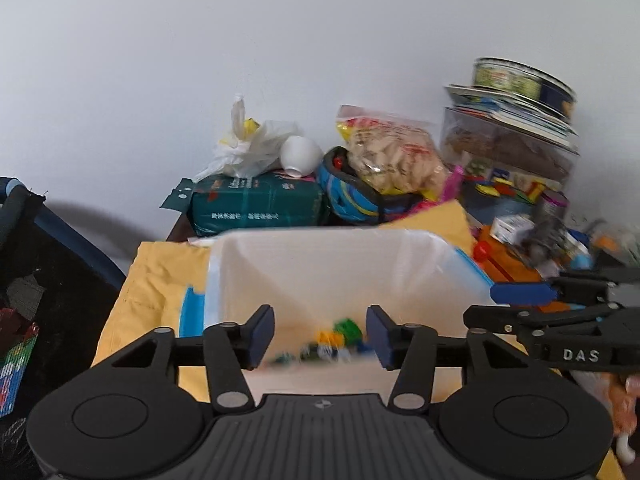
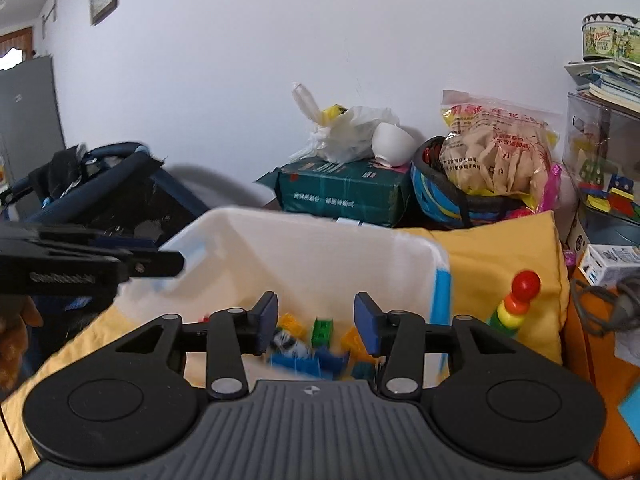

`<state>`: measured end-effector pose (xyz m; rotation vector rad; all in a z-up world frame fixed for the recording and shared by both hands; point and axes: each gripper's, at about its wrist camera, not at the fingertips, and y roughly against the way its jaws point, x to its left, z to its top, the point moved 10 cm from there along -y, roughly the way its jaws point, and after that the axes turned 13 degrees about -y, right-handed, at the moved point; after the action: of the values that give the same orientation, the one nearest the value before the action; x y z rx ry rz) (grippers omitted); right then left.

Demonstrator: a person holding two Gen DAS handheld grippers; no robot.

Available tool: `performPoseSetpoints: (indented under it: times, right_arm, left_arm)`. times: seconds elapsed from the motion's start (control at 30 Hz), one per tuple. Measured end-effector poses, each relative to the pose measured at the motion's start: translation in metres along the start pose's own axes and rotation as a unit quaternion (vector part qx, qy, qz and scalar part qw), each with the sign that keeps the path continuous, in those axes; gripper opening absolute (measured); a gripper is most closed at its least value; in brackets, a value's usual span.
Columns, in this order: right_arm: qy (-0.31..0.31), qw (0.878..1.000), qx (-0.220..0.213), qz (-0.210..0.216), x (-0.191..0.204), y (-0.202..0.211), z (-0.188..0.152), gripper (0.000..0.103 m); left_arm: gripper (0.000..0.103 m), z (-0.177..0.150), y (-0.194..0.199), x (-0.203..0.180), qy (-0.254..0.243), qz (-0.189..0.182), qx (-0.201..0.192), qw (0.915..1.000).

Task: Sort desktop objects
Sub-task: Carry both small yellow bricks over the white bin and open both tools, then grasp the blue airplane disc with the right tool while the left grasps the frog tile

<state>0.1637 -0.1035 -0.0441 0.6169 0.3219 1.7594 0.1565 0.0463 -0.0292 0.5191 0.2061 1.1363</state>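
The left gripper point(image 1: 320, 336) is matte black plastic, with two flat dark blue fingertips point(image 1: 262, 334) on black linkage arms joined by silver rivets. Behind them sits a ribbed grey base flanked by two round black discs. The right gripper point(image 2: 316, 322) looks identical, with white "DAS" lettering on its side.

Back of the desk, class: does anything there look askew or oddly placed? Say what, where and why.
Yes. A white bowl lies tipped on its side on the green package, leaning against a white plastic bag. A snack bag is stuffed into an upturned blue helmet. Both look precariously piled.
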Motion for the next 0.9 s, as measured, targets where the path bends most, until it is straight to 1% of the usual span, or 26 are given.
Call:
performPoseSetpoints:
  times: [0.07, 0.13, 0.23, 0.3, 0.37, 0.47, 0.53, 0.6, 0.67, 0.77, 0.83, 0.9]
  right_arm:
    - [0.020, 1.000, 0.008, 0.000, 0.001, 0.010, -0.016, 0.052]
    - [0.036, 0.999, 0.023, 0.002, 0.001, 0.020, -0.038, 0.055]
    - [0.043, 0.997, 0.063, 0.001, -0.001, 0.026, -0.077, 0.055]
    - [0.044, 0.995, 0.088, 0.001, -0.001, 0.027, -0.100, 0.055]
    - [0.060, 0.992, 0.110, -0.006, -0.001, 0.027, -0.124, 0.055]
    - [0.075, 0.986, 0.148, -0.003, 0.001, 0.028, -0.157, 0.056]
    - [0.083, 0.983, 0.162, -0.007, 0.001, 0.030, -0.172, 0.056]
    - [0.088, 0.981, 0.174, -0.002, 0.003, 0.034, -0.184, 0.051]
    - [0.088, 0.979, 0.186, 0.015, 0.009, 0.040, -0.196, 0.044]
    - [0.105, 0.973, 0.205, 0.022, 0.017, 0.041, -0.211, 0.043]
    - [0.112, 0.973, 0.201, 0.028, 0.022, 0.041, -0.209, 0.042]
    - [0.120, 0.975, 0.186, 0.030, 0.028, 0.038, -0.199, 0.042]
  left_arm:
    - [0.058, -0.022, 0.015, -0.014, -0.009, -0.005, 0.009, 0.9999]
    - [0.058, -0.047, 0.023, -0.031, -0.013, -0.017, 0.026, 0.9994]
    - [0.058, -0.088, 0.026, -0.056, -0.013, -0.044, 0.066, 0.9967]
    - [0.058, -0.113, 0.026, -0.072, -0.010, -0.063, 0.096, 0.9933]
    - [0.058, -0.132, 0.026, -0.083, -0.016, -0.075, 0.117, 0.9902]
    - [0.058, -0.153, 0.025, -0.095, -0.037, -0.082, 0.140, 0.9862]
    - [0.058, -0.169, 0.023, -0.100, -0.038, -0.088, 0.162, 0.9820]
    - [0.058, -0.181, 0.022, -0.103, -0.024, -0.097, 0.176, 0.9793]
    - [0.058, -0.185, 0.022, -0.103, -0.013, -0.099, 0.174, 0.9797]
    - [0.058, -0.184, 0.023, -0.104, -0.015, -0.096, 0.170, 0.9806]
    - [0.058, -0.184, 0.025, -0.105, -0.017, -0.096, 0.166, 0.9812]
    - [0.058, -0.186, 0.025, -0.108, -0.019, -0.099, 0.164, 0.9814]
